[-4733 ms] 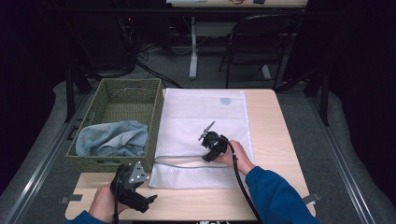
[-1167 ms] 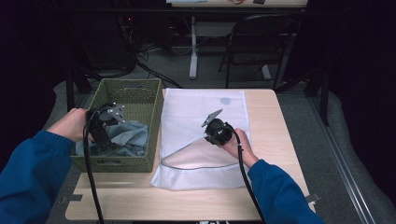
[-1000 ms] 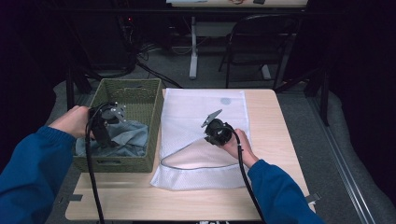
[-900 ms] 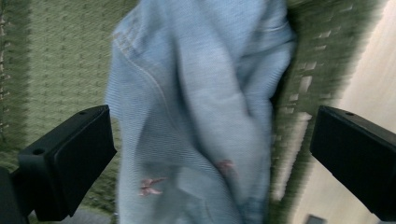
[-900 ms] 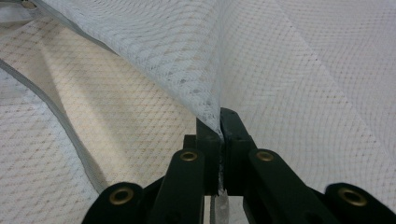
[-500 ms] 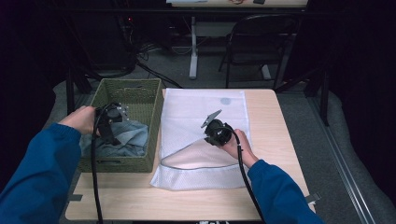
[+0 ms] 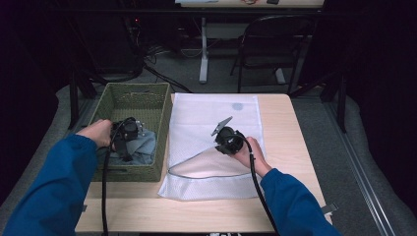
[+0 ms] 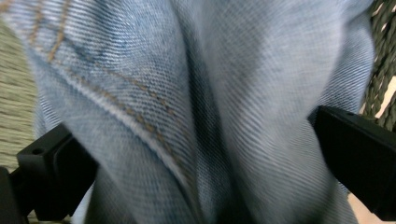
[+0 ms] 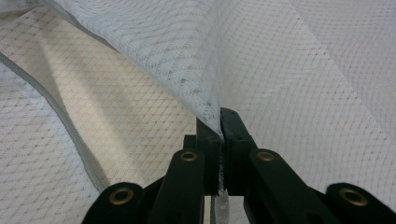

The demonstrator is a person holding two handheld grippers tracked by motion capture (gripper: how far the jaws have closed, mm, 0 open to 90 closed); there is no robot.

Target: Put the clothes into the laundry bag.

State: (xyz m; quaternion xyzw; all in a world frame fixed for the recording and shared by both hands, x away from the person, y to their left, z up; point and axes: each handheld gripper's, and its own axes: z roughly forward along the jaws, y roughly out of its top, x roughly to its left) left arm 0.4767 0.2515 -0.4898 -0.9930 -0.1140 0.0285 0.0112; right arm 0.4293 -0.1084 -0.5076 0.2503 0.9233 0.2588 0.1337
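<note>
A light blue denim garment (image 7: 145, 146) lies bunched in the near end of a green woven basket (image 7: 135, 89) at the table's left. My left gripper (image 7: 129, 143) points down into the basket. In the left gripper view its jaws stand wide apart, open, with a fold of the denim (image 8: 196, 93) bulging between them. A white mesh bag (image 7: 216, 113) lies flat in the middle of the table. My right gripper (image 7: 227, 141) is shut on the bag's upper layer (image 9: 280, 70) and holds it up off the lower layer, so the grey-edged mouth (image 7: 196, 158) gapes toward the basket.
The wooden table (image 7: 295, 147) has bare strips at the right and along the near edge. A black cable (image 7: 104, 196) trails from the left gripper over the front edge. A chair (image 7: 275, 44) and a desk leg stand beyond the table's far side.
The left hand has sunk into the basket and shifted toward its near end, down onto the denim. The right gripper has kept still with the mesh in it.
</note>
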